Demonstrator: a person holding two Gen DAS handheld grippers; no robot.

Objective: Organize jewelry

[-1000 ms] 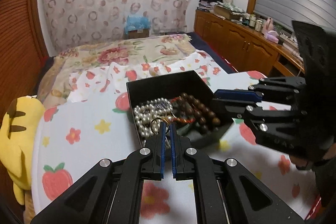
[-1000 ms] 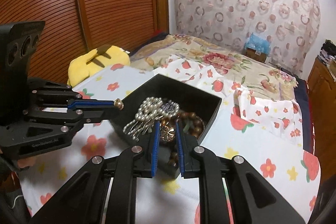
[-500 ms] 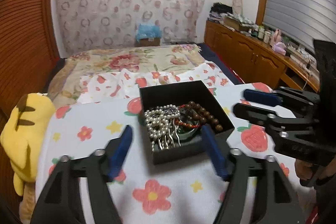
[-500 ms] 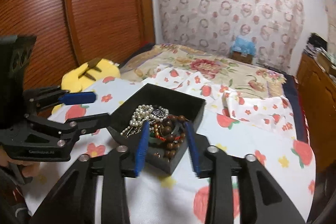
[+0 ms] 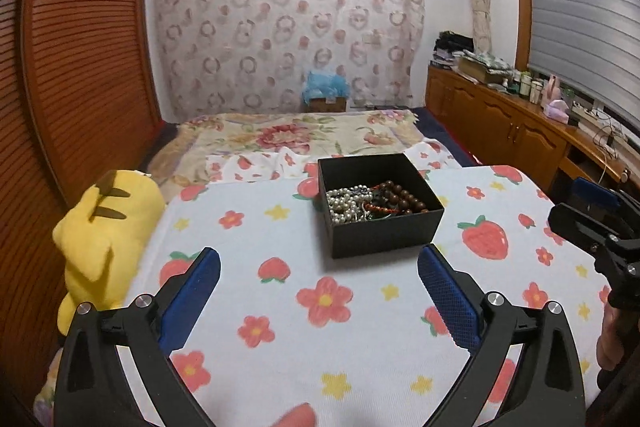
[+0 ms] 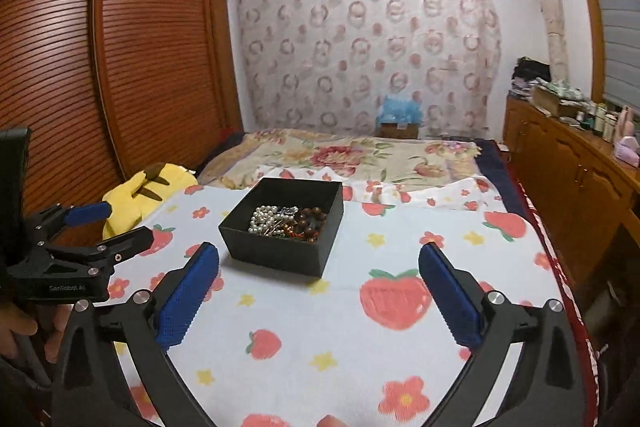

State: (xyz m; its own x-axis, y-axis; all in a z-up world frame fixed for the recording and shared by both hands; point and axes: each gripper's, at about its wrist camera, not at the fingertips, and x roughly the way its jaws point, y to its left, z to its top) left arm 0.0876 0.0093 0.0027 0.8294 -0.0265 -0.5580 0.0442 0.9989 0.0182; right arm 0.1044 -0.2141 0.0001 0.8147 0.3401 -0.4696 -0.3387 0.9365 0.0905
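A black open box [image 5: 400, 231] stands on the flower-and-strawberry bedspread [image 5: 360, 327]; it also shows in the right wrist view [image 6: 280, 251]. It holds a white pearl string [image 5: 342, 201], dark brown wooden beads [image 5: 404, 197] and other tangled pieces. My left gripper [image 5: 319, 271] is wide open and empty, held back from the box's near side. My right gripper [image 6: 319, 267] is also wide open and empty, near the box's front right. Each gripper shows at the edge of the other's view: the right one [image 5: 592, 207] and the left one [image 6: 108, 225].
A yellow plush toy [image 5: 104, 227] lies at the bed's left edge beside a slatted wooden wardrobe [image 6: 100, 67]. A floral quilt [image 5: 288, 139] covers the far bed. A wooden cabinet [image 5: 520, 131] with bottles runs along the right.
Both grippers have opened wide and pulled back from the box. The gold ring the left gripper was shut on is no longer between its fingers.
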